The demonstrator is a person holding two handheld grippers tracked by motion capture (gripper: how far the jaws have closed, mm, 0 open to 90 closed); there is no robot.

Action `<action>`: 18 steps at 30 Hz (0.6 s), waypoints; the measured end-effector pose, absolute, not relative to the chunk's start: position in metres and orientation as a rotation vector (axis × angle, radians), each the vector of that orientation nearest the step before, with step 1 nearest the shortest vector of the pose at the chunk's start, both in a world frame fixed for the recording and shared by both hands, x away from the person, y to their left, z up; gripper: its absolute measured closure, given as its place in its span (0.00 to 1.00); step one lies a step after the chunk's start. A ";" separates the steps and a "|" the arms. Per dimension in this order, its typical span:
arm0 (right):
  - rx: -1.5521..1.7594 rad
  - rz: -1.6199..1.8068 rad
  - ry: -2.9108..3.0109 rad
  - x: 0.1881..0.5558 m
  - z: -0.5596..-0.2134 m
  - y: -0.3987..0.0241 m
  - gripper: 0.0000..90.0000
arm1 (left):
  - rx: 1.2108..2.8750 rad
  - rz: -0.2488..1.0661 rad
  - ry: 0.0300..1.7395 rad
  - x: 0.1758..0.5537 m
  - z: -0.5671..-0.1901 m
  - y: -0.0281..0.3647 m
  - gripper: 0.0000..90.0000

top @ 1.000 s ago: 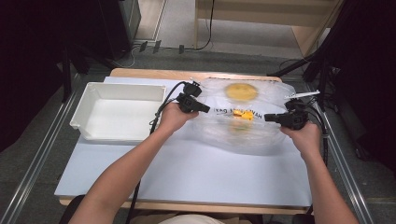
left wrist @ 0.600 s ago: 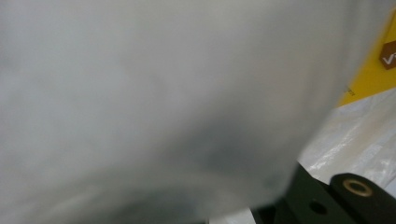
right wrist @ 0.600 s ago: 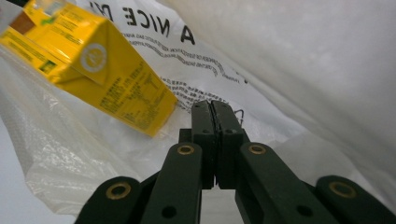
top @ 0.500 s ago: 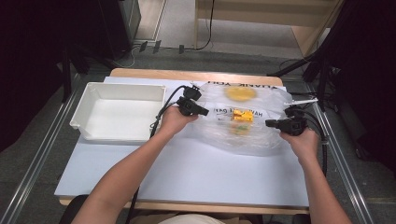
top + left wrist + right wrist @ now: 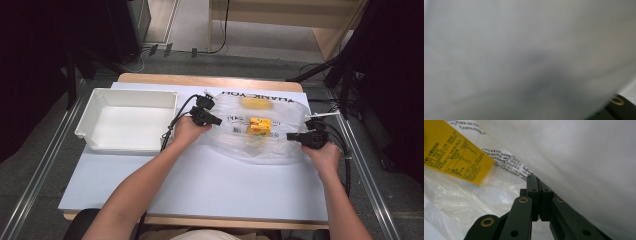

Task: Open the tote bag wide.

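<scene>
A clear plastic bag (image 5: 270,142) with black print lies spread on the white table (image 5: 210,185). A small yellow box (image 5: 260,125) sits inside it, and a yellow patch (image 5: 255,102) shows at its far end. My left gripper (image 5: 218,121) holds the bag's left edge with its jaws looking shut. My right gripper (image 5: 291,135) pinches the right edge. In the right gripper view the jaws are pressed together at the right gripper (image 5: 539,195) on the bag's film (image 5: 586,157), with the yellow box (image 5: 454,155) beyond. Blurred bag plastic (image 5: 524,50) drapes over the left gripper view.
An empty white bin (image 5: 127,120) stands on the table to the left of the bag, close to my left hand. Black cables trail from both grippers. Metal rails run along both sides of the table.
My right gripper has drawn toward the person with the bag's edge. The bag lies flatter, and the yellow patch looks lower and narrower. The left gripper has hardly moved.
</scene>
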State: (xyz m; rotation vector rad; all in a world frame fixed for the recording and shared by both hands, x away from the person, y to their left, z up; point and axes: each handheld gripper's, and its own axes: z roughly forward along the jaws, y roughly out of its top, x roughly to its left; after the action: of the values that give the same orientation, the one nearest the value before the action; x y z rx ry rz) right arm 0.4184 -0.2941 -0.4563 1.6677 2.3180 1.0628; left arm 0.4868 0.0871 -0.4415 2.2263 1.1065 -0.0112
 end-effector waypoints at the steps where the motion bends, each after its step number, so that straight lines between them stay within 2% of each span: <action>1: 1.668 1.063 2.318 0.418 -0.456 -0.294 1.00 | 2.233 -0.007 1.109 0.487 -0.442 0.088 0.99; 18: 1.721 1.001 2.298 0.416 -0.468 -0.300 1.00 | 2.241 0.018 1.171 0.492 -0.455 0.093 1.00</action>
State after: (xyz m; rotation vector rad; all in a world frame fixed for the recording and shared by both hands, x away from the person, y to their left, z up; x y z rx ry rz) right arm 0.4159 -0.2998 -0.4676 1.7208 2.2980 1.0006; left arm 0.4922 0.0932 -0.4555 2.2407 1.1714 0.0179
